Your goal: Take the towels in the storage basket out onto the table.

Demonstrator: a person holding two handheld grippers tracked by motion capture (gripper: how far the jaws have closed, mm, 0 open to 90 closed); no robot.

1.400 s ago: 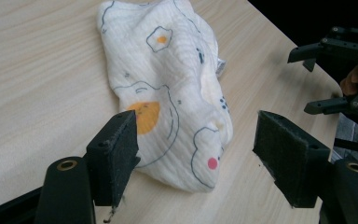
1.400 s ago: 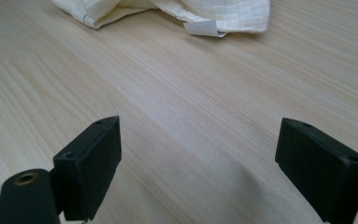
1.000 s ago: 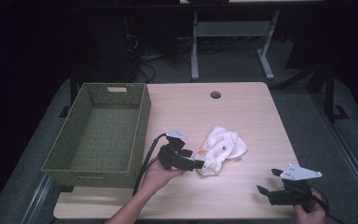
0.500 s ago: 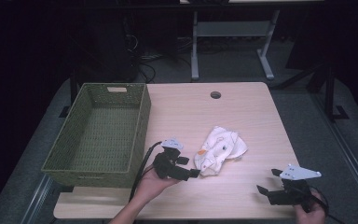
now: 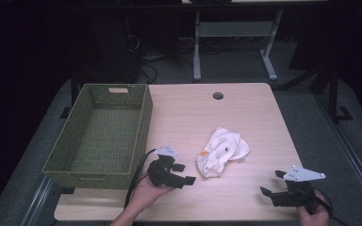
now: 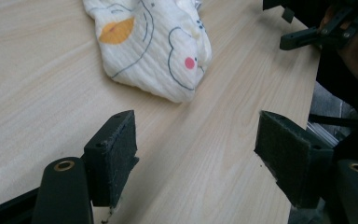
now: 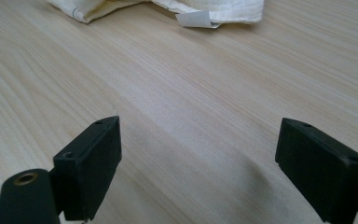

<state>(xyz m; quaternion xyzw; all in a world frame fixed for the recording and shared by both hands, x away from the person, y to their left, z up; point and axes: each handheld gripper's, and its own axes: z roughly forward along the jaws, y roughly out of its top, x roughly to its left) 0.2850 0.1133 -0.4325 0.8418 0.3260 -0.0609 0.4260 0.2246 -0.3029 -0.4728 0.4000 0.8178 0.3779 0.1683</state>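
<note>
1. Work surface: a light wood-grain rectangular table [image 5: 245,117] with a round cable hole [image 5: 218,95] near its far edge.
2. Work item: a crumpled white cotton cloth printed with cartoon outlines, an orange patch and a pink dot [image 5: 220,152]. It lies flat on the table, right of centre, between the two grippers and touching neither.
3. Left gripper [image 5: 185,173]: a black two-jaw tool held in the person's left hand [image 5: 143,195], positioned near the front edge of the table, just left of the cloth. The jaws point toward the cloth.
4. Left gripper state: in the left gripper view the left gripper [image 6: 196,154] has its jaws spread wide with bare table between the pads. Nothing is gripped. The cloth [image 6: 154,42] lies just ahead of the jaws, apart from them.
5. Right gripper [image 5: 269,184]: a black two-jaw tool with a grey three-cornered plate on top, at the front right corner of the table, well apart from the cloth.
6. Right gripper state: in the right gripper view the right gripper [image 7: 198,163] has its jaws wide apart over bare wood. Nothing is gripped. The cloth's edge [image 7: 214,11] lies farther ahead.
7. Container: a green woven rectangular basket [image 5: 143,117] stands at the left side of the table, just beside the left gripper.
</note>
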